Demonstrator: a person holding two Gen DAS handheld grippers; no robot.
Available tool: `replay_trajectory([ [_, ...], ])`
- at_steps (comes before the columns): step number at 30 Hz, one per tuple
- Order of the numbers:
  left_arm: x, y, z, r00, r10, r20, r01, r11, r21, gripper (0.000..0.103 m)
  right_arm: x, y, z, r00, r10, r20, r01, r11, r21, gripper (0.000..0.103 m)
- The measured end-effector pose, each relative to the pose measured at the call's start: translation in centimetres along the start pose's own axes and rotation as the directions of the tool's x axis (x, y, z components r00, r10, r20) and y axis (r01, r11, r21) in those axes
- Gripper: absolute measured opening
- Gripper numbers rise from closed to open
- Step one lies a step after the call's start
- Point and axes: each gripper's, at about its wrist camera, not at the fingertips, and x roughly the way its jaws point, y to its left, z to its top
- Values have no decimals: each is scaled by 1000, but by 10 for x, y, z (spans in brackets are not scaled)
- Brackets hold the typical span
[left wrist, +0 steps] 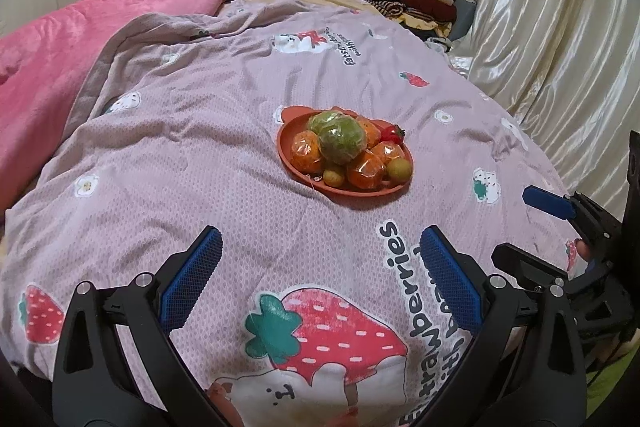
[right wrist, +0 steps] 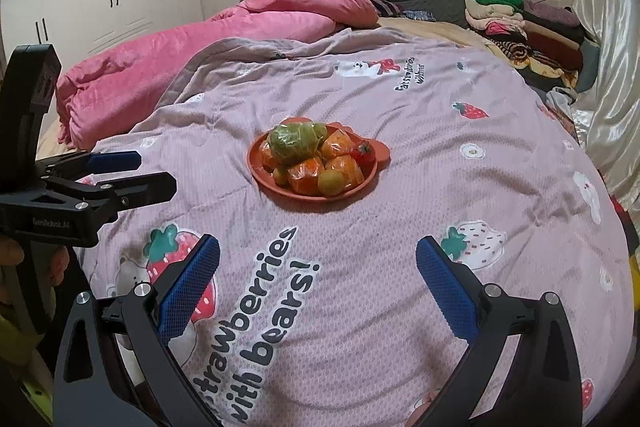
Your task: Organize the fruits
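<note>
Orange plate of film-wrapped fruits, mid-quilt | large green fruit topmost: film likely slippery, take across its widest part | left gripper, right gripper: jaws apart, empty

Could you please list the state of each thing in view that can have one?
Left tongs: open, empty.
Right tongs: open, empty.
Plate: on the quilt, piled with fruit.
Oranges: wrapped in film, on the plate.
Quilt: spread out, creased.
Clothes: stacked.
</note>
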Motion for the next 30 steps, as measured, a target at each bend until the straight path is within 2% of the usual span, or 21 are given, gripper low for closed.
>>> replay_trajectory([
  [30, 0, -1, -28, 1000, 15, -10, -15, 1000, 8, 93, 2, 4, -23, 1000, -6, -14, 7, 1000, 10, 98],
])
